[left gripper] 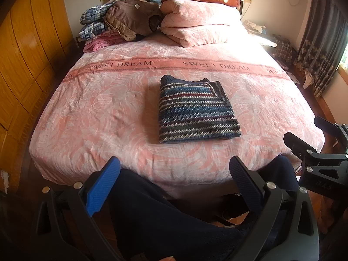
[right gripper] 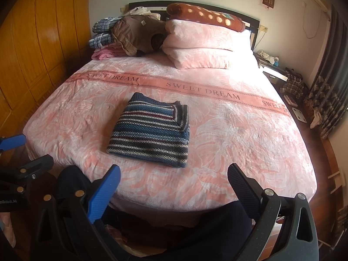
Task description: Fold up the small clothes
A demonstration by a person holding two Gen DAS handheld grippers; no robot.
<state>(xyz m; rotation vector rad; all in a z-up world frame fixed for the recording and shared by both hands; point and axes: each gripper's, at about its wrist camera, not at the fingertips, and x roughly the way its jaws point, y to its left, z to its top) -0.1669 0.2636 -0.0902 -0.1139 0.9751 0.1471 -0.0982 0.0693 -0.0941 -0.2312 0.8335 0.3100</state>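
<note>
Striped sweater point(left gripper: 195, 108), knitted in blue, grey, white and dark red bands, lies folded into a neat rectangle at the centre of the left wrist frame, flat on the pink bedspread point(left gripper: 104, 113). In the right wrist view it sits left of centre.

Left gripper point(left gripper: 174, 184) fills the bottom of its own frame, its fingers spread wide with nothing between them, held off the foot of the bed above dark trouser legs point(left gripper: 165, 221). Right gripper point(right gripper: 174, 187) is likewise spread and empty at the bottom of its view; neither touches the sweater.

Folded pink quilts point(left gripper: 195, 24) and a pile of clothes point(left gripper: 117, 21) occupy the top of the frame.
</note>
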